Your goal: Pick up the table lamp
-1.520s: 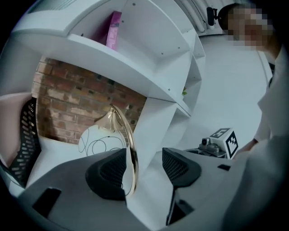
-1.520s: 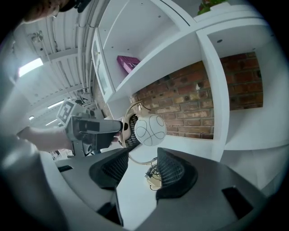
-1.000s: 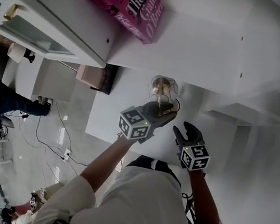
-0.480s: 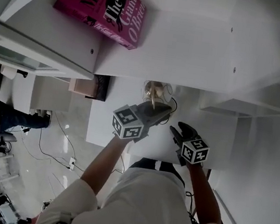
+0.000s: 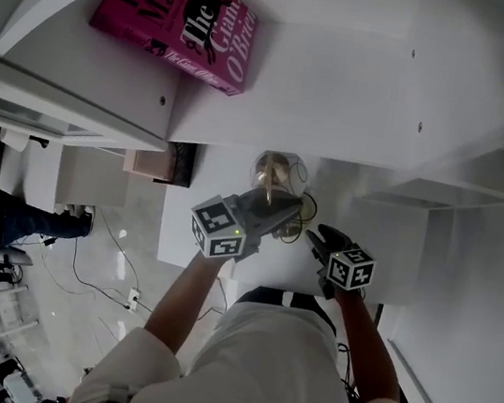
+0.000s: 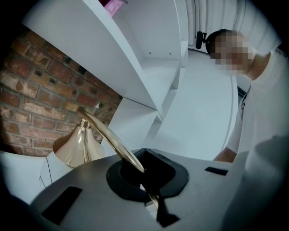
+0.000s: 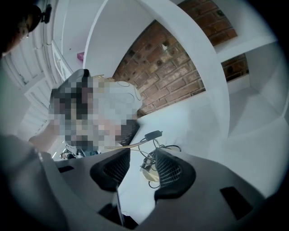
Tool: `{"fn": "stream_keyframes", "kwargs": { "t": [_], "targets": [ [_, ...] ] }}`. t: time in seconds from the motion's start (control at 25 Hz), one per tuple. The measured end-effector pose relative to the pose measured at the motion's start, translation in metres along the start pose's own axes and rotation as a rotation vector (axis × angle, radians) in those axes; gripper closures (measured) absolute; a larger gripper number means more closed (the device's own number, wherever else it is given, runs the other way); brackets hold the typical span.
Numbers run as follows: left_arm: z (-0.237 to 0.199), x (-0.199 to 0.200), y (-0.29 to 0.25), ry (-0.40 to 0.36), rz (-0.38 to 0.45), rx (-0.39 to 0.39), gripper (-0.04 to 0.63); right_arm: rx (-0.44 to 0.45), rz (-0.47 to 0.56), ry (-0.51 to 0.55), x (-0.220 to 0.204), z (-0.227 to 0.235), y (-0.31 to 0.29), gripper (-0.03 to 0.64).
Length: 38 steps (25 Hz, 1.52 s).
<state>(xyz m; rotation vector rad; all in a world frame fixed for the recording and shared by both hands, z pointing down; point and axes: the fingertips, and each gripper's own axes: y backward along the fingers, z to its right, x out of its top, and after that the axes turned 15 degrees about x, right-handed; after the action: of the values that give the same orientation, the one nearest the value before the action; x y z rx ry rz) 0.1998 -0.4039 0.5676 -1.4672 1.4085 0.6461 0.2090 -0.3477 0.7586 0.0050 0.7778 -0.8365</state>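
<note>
Table lamp (image 5: 279, 170) standing on the white tabletop (image 5: 196, 206) under a shelf, held by its arm.
Left gripper (image 5: 281, 208): jaws clamped together on the lamp's curved brass arm (image 6: 108, 135), with the flared brass piece (image 6: 72, 146) just beyond. Right gripper (image 5: 317, 239): jaws apart and closing, pressing on nothing. The lamp's black cord (image 7: 151, 135) shows in the gap, lying on the tabletop.

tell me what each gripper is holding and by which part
The left gripper is shut on the table lamp, clamping its thin curved brass arm. The right gripper holds nothing: its jaws are closing, the cord only visible beyond them.
</note>
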Motion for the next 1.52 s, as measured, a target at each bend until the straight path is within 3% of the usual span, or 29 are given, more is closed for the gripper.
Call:
{"fn": "stream_keyframes", "kwargs": {
  "t": [0.16,0.4,0.6,0.8,0.92,1.08,1.52],
  "targets": [
    [0.019,0.004,0.011,0.022,0.01,-0.024,0.584,-0.002,-0.033,-0.064,-0.026,0.008,0.002,0.423],
    [0.059,0.01,0.035,-0.013,0.005,-0.063,0.584,0.007,-0.084,-0.125,-0.063,0.014,0.003,0.395],
    [0.083,0.039,0.053,-0.012,0.05,-0.069,0.584,0.056,-0.073,-0.258,-0.08,0.015,-0.001,0.274],
    [0.105,0.063,0.058,-0.012,0.1,-0.075,0.584,0.141,-0.02,-0.383,-0.083,0.009,-0.014,0.205],
    [0.119,0.07,0.059,-0.02,0.119,-0.084,0.584,0.221,0.026,-0.464,-0.085,0.005,-0.025,0.206],
    [0.138,0.077,0.063,-0.044,0.134,-0.087,0.584,0.35,0.118,-0.548,-0.076,-0.012,-0.025,0.323],
    [0.164,0.094,0.072,-0.056,0.185,-0.051,0.583,0.435,0.101,-0.569,-0.072,-0.033,-0.001,0.383]
  ]
}}
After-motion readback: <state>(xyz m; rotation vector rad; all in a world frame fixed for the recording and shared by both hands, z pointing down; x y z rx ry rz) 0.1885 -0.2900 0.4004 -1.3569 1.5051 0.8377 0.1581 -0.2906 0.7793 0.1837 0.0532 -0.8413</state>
